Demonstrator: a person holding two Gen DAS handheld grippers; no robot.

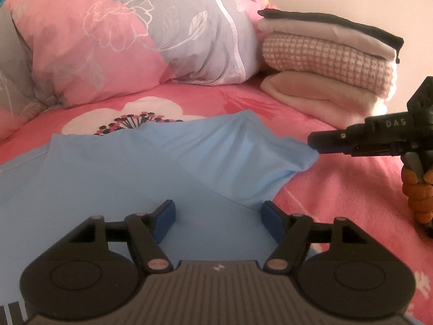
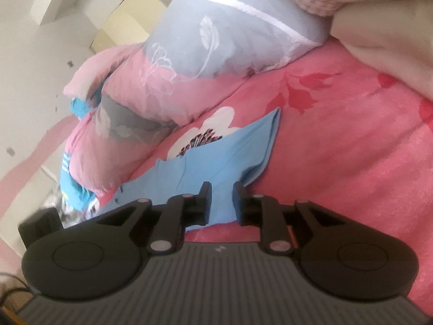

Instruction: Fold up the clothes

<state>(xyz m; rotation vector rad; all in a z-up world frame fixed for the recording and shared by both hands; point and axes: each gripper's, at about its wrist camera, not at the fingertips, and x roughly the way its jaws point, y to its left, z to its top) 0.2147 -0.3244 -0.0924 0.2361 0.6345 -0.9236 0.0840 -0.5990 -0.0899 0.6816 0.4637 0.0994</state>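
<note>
A light blue shirt (image 1: 135, 168) lies spread on the pink flowered bedsheet (image 1: 338, 203). My left gripper (image 1: 219, 218) hovers low over the shirt's body, open wide, with nothing between its blue pads. One sleeve is drawn to a point at the right, where my right gripper (image 1: 315, 146) pinches its tip. In the right wrist view the right gripper (image 2: 222, 203) has its fingers close together with the blue shirt (image 2: 216, 157) cloth in the narrow gap. A hand in an orange glove (image 1: 418, 197) holds that gripper's handle.
A rolled pink and grey flowered quilt (image 1: 108, 40) lies along the far side of the bed. A stack of folded clothes (image 1: 330, 54) sits at the back right beside a wall. More blue cloth (image 2: 78, 189) pokes out under the quilt (image 2: 189, 54).
</note>
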